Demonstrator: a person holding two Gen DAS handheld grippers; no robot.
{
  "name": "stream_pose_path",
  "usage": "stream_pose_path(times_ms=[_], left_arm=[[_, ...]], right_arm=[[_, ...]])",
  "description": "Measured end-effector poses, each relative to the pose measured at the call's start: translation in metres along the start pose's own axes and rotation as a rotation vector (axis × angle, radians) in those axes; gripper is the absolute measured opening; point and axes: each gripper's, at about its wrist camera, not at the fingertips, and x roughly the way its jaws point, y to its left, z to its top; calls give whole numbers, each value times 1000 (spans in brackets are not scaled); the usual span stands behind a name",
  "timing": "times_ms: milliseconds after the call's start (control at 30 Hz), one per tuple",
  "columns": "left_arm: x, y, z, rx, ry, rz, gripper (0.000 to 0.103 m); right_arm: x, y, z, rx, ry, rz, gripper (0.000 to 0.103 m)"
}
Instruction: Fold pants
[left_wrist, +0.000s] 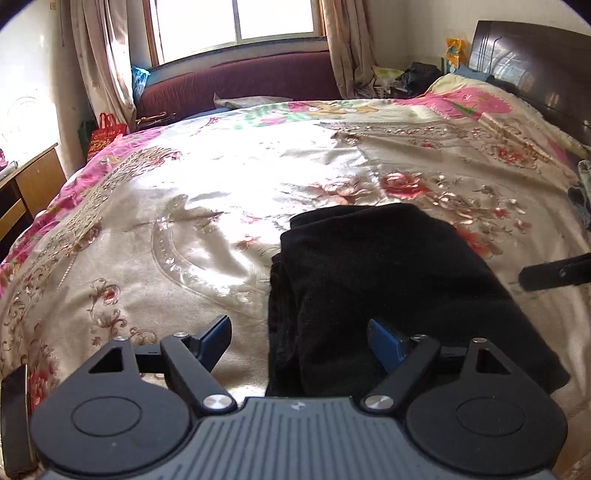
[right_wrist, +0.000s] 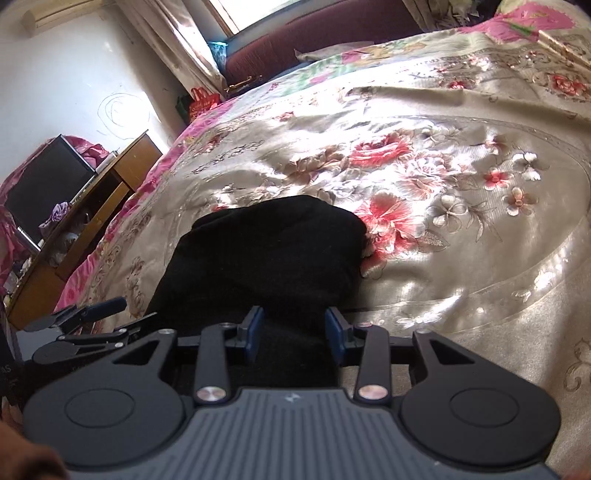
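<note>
The left tongs (left_wrist: 299, 341) are gaping wide, gripping nothing. The right tongs (right_wrist: 293, 332) are standing partly open, seemingly empty. Just beyond both, the folded black pants (left_wrist: 388, 280) are lying on the bed's floral bedspread (left_wrist: 221, 192).

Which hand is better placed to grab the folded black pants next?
Probably right: the right tongs sit half open over the black fabric pants. The left tongs straddle their edge, wide open.
</note>
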Motion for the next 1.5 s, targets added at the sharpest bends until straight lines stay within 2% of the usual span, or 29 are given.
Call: stream_pose_path(times_ms=[67,167,333,533,867,1167,1500], left_arm=[[-13,-7,-2,-8,-15,-27,95],[-26,-20,-11,-15,-14,-29,95],[-41,-32,-32,-76,23,-68,96],[-58,-52,-53,-59,34,-38,96],[-75,-69,-59,-33,6,2,103],[-72,-70,-62,-55,6,19,103],[-60,-65,-68,-77,46,50,103]], right_arm=[[-2,11,-7,-12,4,-6,39],[-5,22,-19,-13,16,-5,39],[-15,35,-43,-3,12,-20,39],[-30,43,-61,-19,8,-42,41],[-46,51,-77,-25,-14,-33,43],[-46,46,-80,-13,-25,-52,43],[-37,44,-86,-18,7,-77,43]])
